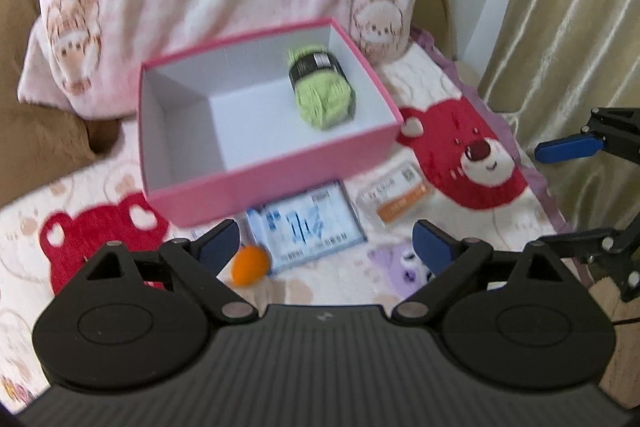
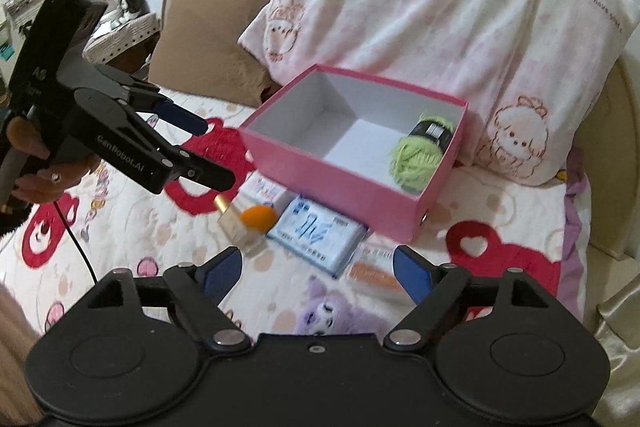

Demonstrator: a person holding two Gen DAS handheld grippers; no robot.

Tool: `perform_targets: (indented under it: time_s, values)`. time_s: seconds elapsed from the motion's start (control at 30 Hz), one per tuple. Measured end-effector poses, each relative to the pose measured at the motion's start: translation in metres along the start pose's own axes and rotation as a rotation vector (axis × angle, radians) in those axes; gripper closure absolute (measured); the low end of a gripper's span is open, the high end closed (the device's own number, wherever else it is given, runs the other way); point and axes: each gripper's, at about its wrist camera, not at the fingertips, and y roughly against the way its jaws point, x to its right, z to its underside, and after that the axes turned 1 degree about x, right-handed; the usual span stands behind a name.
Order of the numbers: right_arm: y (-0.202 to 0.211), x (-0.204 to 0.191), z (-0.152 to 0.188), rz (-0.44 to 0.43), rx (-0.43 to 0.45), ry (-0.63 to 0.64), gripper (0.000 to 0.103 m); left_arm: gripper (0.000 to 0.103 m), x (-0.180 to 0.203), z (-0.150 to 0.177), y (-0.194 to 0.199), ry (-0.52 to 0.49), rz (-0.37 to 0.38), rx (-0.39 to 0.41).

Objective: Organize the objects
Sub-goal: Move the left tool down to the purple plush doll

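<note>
The green yarn skein with its black label [image 1: 322,89] already lies in the open pink cardboard box [image 1: 276,183] on the bed; your left gripper [image 1: 326,241] and right gripper [image 2: 318,269] both hang wide open, holding nothing. Pick next from the blue-and-white packet [image 1: 306,223], orange sponge [image 1: 250,263] or orange-striped carton [image 1: 396,201] lying close together just before the box's near wall. Come down from above, one gripper at a time, since there is little room between them.

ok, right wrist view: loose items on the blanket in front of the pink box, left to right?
Small glass bottle with gold cap → orange egg-shaped sponge → flat blue-and-white printed packet → white carton with orange stripe. The green yarn ball sits inside the pink box, so it is not counted.
</note>
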Motion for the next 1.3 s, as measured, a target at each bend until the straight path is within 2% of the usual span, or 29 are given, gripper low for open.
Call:
perform_targets:
  time_s: [0.23,0.37,0.63,0.73,0.87,1.03,1.1,1.17,1.2,1.27,1.3]
  values:
    - [-0.023,-0.01,0.041,-0.025,-0.022,0.034,0.013,0.009,0.007,0.037,-0.025,0.043,0.04,-0.022]
    - [-0.041,-0.009,0.054,-0.039,-0.045,0.031,0.013,0.009,0.007,0.052,-0.042,0.106,0.087,-0.025]
    - [-0.079,-0.006,0.068,0.002,-0.083,0.102,0.012,0.009,0.017,0.071,-0.08,0.155,0.137,-0.02]
    - [-0.096,-0.001,0.078,0.039,-0.084,0.087,0.012,0.009,0.02,0.078,-0.096,0.179,0.166,-0.015]
    - [-0.111,0.004,0.092,0.059,-0.07,0.045,0.012,0.009,0.027,0.085,-0.118,0.193,0.168,-0.019]
    - [-0.121,0.002,0.102,0.072,-0.076,0.082,0.012,0.011,0.031,0.094,-0.142,0.257,0.191,-0.038]
    - [-0.128,0.004,0.104,0.071,-0.094,0.07,0.012,0.013,0.031,0.098,-0.149,0.3,0.218,-0.03]
    - [-0.135,0.006,0.106,0.08,-0.112,0.064,0.01,0.021,0.03,0.102,-0.156,0.323,0.231,-0.025]
    - [-0.137,0.006,0.106,0.083,-0.112,0.068,0.009,0.033,0.031,0.103,-0.16,0.323,0.226,-0.033]
    - [-0.14,0.005,0.107,0.097,-0.104,0.084,0.008,0.037,0.03,0.106,-0.164,0.335,0.23,-0.037]
    - [-0.141,0.005,0.108,0.1,-0.1,0.087,0.006,0.042,0.029,0.107,-0.163,0.346,0.245,-0.027]
